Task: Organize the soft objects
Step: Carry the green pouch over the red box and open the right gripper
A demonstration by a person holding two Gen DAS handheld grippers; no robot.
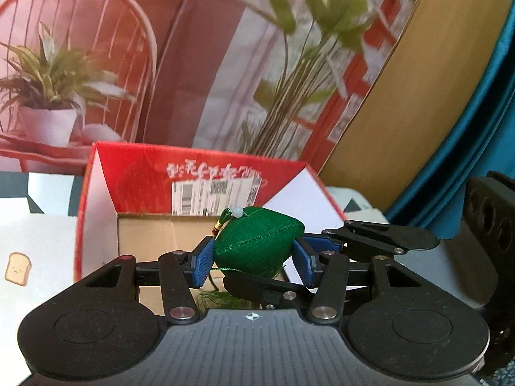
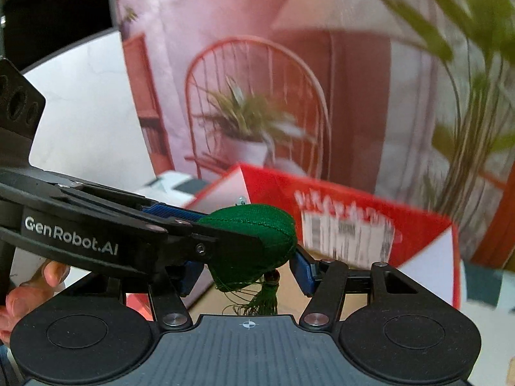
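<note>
A green stuffed fabric sachet (image 1: pixel 257 241) with a pale bead and a tassel sits between the blue pads of my left gripper (image 1: pixel 254 262). The right gripper's fingers (image 1: pixel 360 241) come in from the right and clamp it top and bottom. In the right wrist view the same sachet (image 2: pixel 254 241) sits between my right gripper's (image 2: pixel 248 270) pads, and the left gripper (image 2: pixel 128 234) crosses in from the left, pinching it. Its tassel (image 2: pixel 260 299) hangs below. Both hold it above an open red cardboard box (image 1: pixel 193 189).
The box (image 2: pixel 354 222) has its flaps up and a brown inside. It stands on a white cloth with a toast drawing (image 1: pixel 17 268). Behind it hangs a backdrop picturing a red chair and plants (image 1: pixel 64 74). A wooden board (image 1: pixel 418 96) and a teal curtain (image 1: pixel 482 128) are at the right.
</note>
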